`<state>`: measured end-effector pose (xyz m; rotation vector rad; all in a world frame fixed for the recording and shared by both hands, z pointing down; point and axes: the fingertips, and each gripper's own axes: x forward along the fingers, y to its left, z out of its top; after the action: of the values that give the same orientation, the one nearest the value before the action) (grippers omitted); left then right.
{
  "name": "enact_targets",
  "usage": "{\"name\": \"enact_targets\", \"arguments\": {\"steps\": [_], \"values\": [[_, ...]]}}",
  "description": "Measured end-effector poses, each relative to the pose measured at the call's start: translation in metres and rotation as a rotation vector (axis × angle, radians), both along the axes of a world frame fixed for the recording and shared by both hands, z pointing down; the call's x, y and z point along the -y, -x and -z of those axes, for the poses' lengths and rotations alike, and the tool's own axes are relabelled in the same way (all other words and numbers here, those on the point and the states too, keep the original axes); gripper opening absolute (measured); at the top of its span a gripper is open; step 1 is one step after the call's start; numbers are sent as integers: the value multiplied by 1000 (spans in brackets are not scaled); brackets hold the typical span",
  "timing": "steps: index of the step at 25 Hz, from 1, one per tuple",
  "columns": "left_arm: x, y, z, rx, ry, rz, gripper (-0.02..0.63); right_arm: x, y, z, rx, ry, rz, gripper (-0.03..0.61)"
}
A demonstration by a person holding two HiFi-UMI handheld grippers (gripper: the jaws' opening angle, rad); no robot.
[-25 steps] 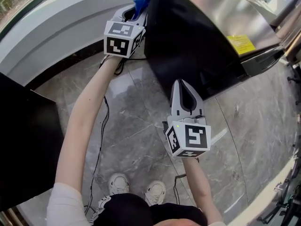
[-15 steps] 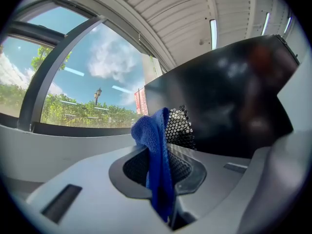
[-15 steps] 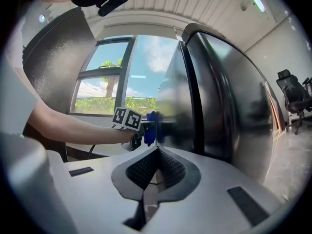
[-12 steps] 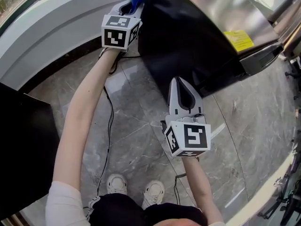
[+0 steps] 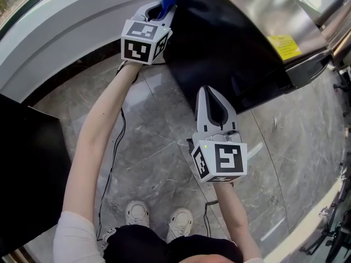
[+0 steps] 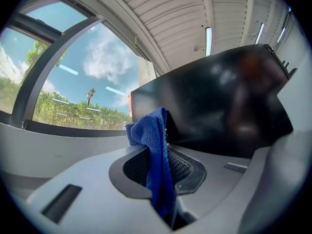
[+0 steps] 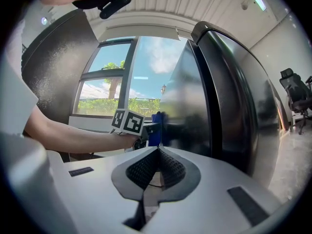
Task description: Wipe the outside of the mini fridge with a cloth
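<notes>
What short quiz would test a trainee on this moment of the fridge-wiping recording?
1. Multiple choice: what is between the jaws of the left claw?
A) a yellow sponge
B) a blue cloth
C) nothing
2. True or false: the right claw is shut on a second cloth.
3. Fill the gap: the cloth is held up at the glossy ____ side panel of the mini fridge.

Key: 1 B. 2 False: its jaws are together with nothing between them. 3 black.
</notes>
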<state>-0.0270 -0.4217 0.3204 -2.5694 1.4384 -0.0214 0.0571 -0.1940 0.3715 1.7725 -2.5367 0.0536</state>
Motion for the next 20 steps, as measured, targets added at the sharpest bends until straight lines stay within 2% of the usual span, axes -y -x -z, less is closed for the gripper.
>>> {"name": "enact_targets", "arguments": {"steps": [9,15,20], "values": [[-36,-17,3,-60,3,-63,57,-16,11,19,-27,-47,28,12],[-70,-37,7,-54,6,-95,57,-30,6,35,-32,-74,24,11],[-108,-55,6,-41,6,-121,57,-42,13,32,-58,-58,35,11]]}}
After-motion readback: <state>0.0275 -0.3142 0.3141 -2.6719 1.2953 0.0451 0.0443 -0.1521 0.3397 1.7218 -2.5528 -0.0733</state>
